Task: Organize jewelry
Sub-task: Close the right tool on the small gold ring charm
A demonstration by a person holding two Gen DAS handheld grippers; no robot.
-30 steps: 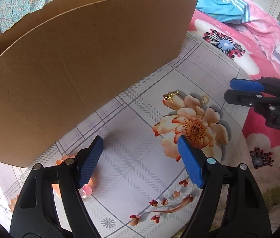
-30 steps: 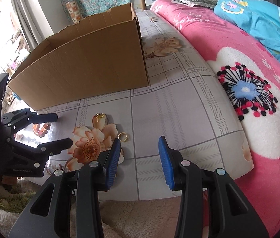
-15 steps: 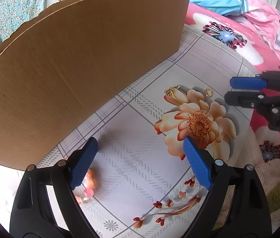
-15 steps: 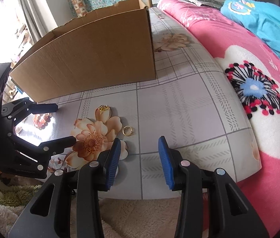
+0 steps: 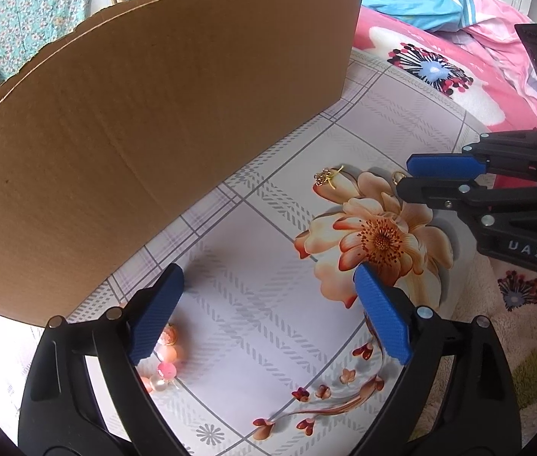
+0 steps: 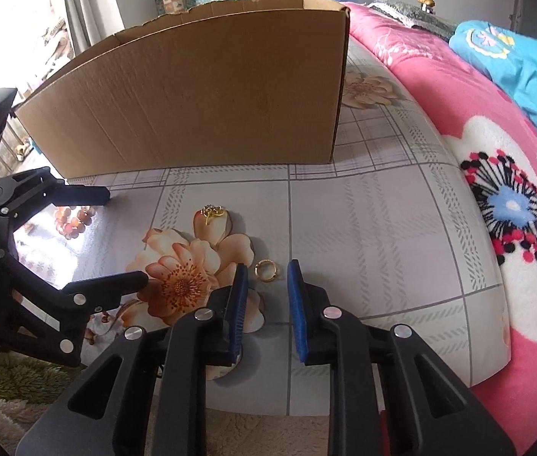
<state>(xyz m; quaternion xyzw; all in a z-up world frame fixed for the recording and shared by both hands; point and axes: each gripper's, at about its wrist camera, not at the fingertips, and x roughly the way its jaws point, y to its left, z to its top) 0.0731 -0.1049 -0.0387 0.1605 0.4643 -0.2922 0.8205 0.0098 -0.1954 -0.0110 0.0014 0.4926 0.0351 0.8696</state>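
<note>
Cardboard box (image 6: 200, 91) at the desk (image 6: 374, 228) back. Left gripper (image 5: 268, 311) fingers wide, opening, empty, bead bracelet (image 5: 163, 357) by left finger. Right gripper (image 6: 266, 296) fingers narrow, closing around gold ring (image 6: 265, 269), not gripping. Gold charm (image 6: 213, 212) lies apart.

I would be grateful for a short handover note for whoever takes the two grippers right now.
Right gripper: jaws closing around the gold ring, which lies on the table between the pads; not yet pinched.
Left gripper: jaws opening wide, nothing between them, poised over the table beside the pink bead bracelet, which lies under its left finger.
Gold charm: loose on the flowered tablecloth, in front of the cardboard box.
Done: no piece is seen put away; the box's inside is hidden.
Left: finish the ring pick, then bracelet and charm, presumably into the box.
</note>
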